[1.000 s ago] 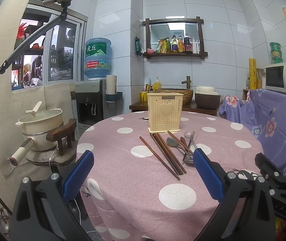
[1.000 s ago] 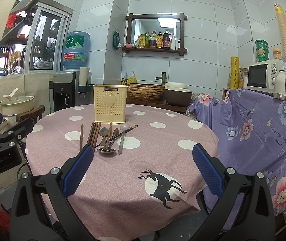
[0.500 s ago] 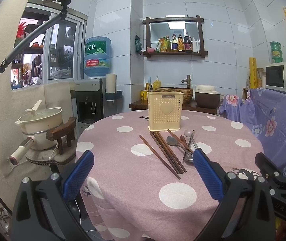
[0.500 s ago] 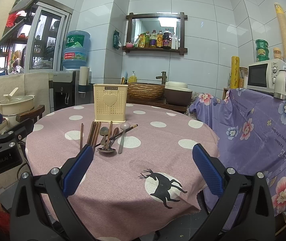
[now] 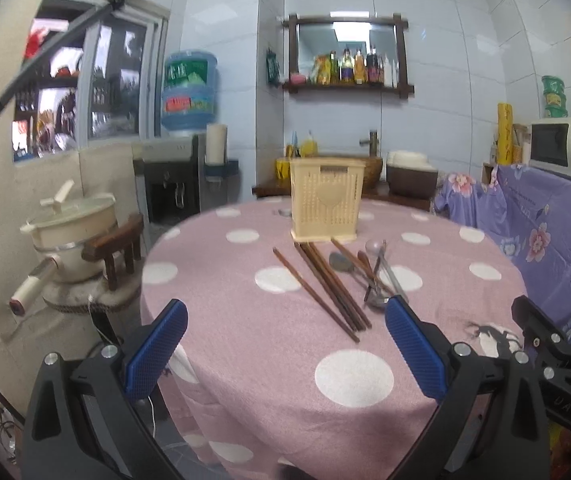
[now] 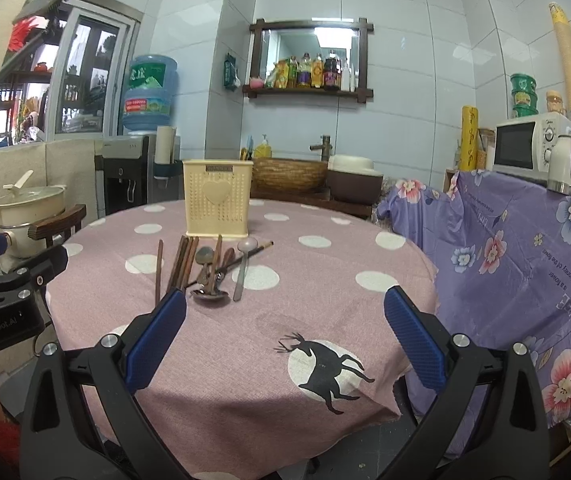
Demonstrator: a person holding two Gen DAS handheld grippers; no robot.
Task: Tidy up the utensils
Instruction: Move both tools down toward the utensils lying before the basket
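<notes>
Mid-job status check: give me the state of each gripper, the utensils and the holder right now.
left gripper: open, holding nothing, short of the utensils.
right gripper: open, holding nothing.
chopsticks: lying loose on the tablecloth, none picked up.
spoons: lying flat, overlapping beside the chopsticks.
utensil holder: upright behind the utensils; nothing sticks out of its top.
</notes>
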